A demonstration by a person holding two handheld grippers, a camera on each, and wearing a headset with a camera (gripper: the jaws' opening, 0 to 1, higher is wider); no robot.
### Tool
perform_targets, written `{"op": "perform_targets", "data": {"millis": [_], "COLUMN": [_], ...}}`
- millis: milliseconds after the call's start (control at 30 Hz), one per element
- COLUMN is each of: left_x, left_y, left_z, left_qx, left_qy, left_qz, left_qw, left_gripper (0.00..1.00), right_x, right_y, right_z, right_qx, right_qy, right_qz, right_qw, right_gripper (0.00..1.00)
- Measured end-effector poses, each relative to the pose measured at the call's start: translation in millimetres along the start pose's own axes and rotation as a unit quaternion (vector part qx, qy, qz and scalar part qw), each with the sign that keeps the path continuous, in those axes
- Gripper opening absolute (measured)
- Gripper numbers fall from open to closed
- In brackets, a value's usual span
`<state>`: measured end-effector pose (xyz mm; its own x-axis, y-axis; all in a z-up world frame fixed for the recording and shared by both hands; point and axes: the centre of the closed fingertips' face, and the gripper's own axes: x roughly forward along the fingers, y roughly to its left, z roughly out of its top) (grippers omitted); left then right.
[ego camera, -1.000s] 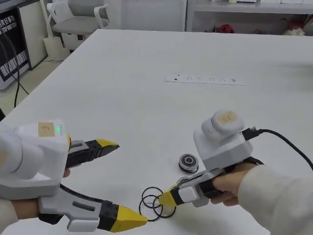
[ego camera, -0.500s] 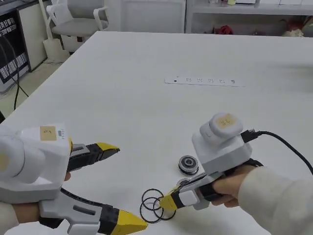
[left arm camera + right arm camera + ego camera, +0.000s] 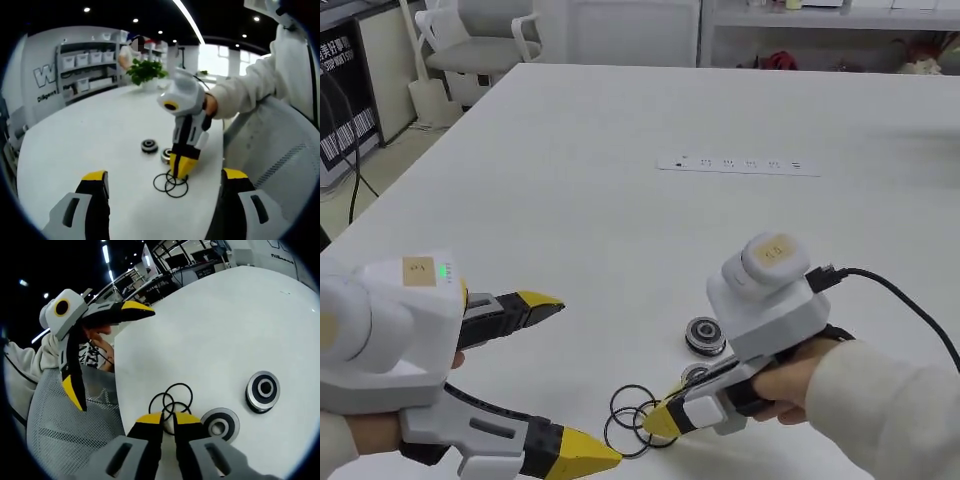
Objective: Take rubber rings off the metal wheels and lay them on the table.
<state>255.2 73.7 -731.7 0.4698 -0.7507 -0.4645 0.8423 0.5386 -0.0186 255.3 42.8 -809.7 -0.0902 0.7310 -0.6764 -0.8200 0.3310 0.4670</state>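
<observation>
We hold the left gripper (image 3: 588, 380) low over the near edge of the broad white table (image 3: 620, 200). Its yellow-tipped jaws are spread wide with nothing between them. The right gripper (image 3: 168, 418) points down at three thin black rubber rings (image 3: 171, 401), which lie overlapping on the tabletop between the two grippers. Its jaws are drawn close, leaving only a slim gap, and the arc of one ring runs into that gap, caught at the tips, while the other two rings lie flat just ahead of them.

Two round silver metal wheels with dark centres lie flat on the table. One (image 3: 219, 425) is just beside the right gripper's jaws, close to the rings. The other (image 3: 263, 390) lies a little farther out, apart from the first. Well beyond them a flat white power strip (image 3: 738, 164) rests on the table.
</observation>
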Motion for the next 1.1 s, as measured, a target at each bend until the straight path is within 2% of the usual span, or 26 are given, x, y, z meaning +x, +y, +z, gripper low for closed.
{"op": "perform_targets", "data": {"millis": [167,400,533,667,1100], "left_x": [-0.4,-0.9,-0.7,-0.6,-0.6], "left_y": [0.6,0.8,0.8,0.8,1.9], "left_z": [-0.1,0.3,0.2,0.0,-0.3], "left_qx": [0.001,0.001,0.001,0.000,-0.002], "left_qy": [0.000,-0.001,-0.001,0.000,0.001], "left_qz": [0.001,0.002,0.001,0.001,0.003], "left_qw": [1.0000,1.0000,1.0000,1.0000,1.0000], "left_gripper": [0.94,0.94,0.94,0.94,0.94], "right_x": [-5.4,-22.9,-34.5,-44.1,-68.4], "right_y": [-1.5,-14.4,-16.4,-19.7,-33.5], "right_z": [5.9,23.8,35.1,43.3,58.8], "right_qx": [-0.004,0.010,0.010,0.002,-0.007], "right_qy": [-0.009,-0.056,-0.086,-0.109,-0.162], "right_qz": [-0.003,-0.016,-0.011,-0.018,-0.046], "right_qw": [0.9999,0.9983,0.9962,0.9938,0.9857], "right_gripper": [0.06,0.09,0.09,0.11,0.21]}}
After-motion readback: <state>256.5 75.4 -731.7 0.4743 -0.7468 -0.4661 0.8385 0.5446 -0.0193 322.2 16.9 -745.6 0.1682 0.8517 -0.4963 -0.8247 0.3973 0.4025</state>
